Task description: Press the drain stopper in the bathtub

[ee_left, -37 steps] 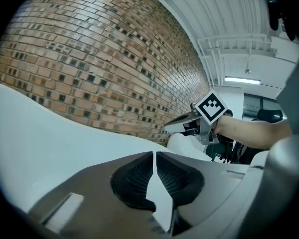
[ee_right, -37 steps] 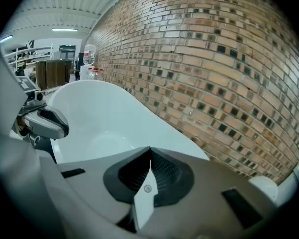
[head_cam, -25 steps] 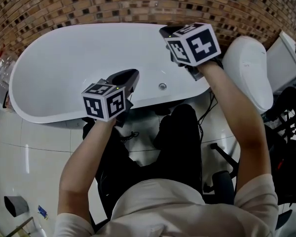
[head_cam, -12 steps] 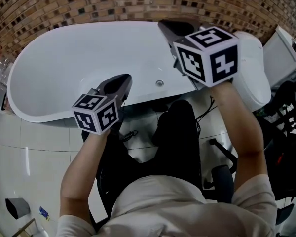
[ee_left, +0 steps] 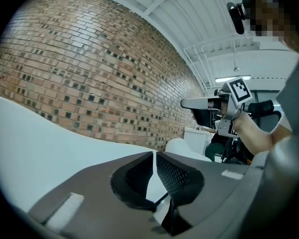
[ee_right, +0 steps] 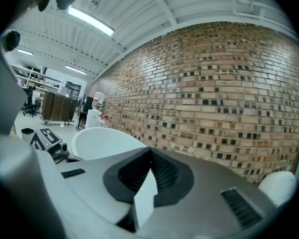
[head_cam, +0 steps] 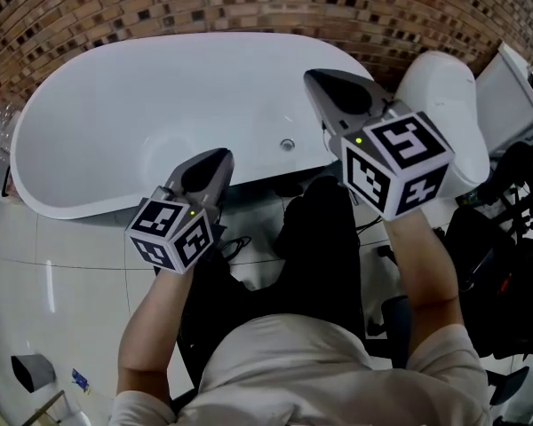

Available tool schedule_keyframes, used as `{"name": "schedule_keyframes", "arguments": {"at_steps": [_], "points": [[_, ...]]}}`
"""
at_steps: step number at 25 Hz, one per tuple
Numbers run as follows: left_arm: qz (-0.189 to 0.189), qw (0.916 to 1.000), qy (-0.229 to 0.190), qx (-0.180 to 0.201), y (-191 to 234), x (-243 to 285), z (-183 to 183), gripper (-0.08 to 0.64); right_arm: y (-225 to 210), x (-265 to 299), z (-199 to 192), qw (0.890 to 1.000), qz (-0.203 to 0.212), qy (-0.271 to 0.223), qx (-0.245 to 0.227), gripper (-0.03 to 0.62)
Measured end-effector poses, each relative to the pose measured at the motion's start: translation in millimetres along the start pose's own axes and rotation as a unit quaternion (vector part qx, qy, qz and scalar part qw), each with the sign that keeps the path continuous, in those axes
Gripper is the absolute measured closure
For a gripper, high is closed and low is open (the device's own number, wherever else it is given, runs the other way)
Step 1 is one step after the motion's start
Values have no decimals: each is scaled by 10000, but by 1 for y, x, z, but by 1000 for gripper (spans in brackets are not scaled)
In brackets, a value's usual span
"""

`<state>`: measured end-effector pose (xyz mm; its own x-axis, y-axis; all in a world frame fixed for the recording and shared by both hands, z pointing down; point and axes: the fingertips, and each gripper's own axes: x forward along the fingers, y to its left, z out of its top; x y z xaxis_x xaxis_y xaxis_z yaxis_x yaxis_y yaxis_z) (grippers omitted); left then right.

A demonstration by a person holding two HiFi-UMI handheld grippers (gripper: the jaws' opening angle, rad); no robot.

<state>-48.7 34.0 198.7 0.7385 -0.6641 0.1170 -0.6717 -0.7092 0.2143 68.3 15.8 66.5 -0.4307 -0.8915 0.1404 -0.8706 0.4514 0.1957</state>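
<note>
A white oval bathtub (head_cam: 89, 122) stands against the brick wall. A small round metal drain stopper (head_cam: 287, 145) sits inside it, close to the near rim. My left gripper (head_cam: 220, 154) hovers over the tub's near rim, left of the stopper, jaws shut on nothing (ee_left: 154, 154). My right gripper (head_cam: 313, 76) is held higher, over the tub's right end, up and to the right of the stopper; it is shut and empty too (ee_right: 150, 149). Both gripper views look at the wall, and neither shows the stopper. The tub's rim (ee_right: 102, 136) shows in the right gripper view.
A white toilet (head_cam: 440, 114) stands just right of the tub, with a white cistern (head_cam: 515, 96) beyond it. The person's dark legs and a black chair base (head_cam: 400, 313) are over the white tiled floor (head_cam: 71, 256). The brick wall (head_cam: 204, 3) runs behind the tub.
Both grippers have drawn back toward the person. The right one moved the most, down and to the right from over the tub's far right rim. Both jaws stayed shut.
</note>
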Motion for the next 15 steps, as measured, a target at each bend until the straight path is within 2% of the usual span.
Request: {"name": "schedule_keyframes", "arguments": {"at_steps": [6,15], "points": [[45,10000,-43,-37,-8,-13,-4,529,12,-10,-20,9996,-31,-108,267,578],[128,9995,-154,253,-20,-32,2,530,6,-17,-55,9967,-220,-40,785,578]]}}
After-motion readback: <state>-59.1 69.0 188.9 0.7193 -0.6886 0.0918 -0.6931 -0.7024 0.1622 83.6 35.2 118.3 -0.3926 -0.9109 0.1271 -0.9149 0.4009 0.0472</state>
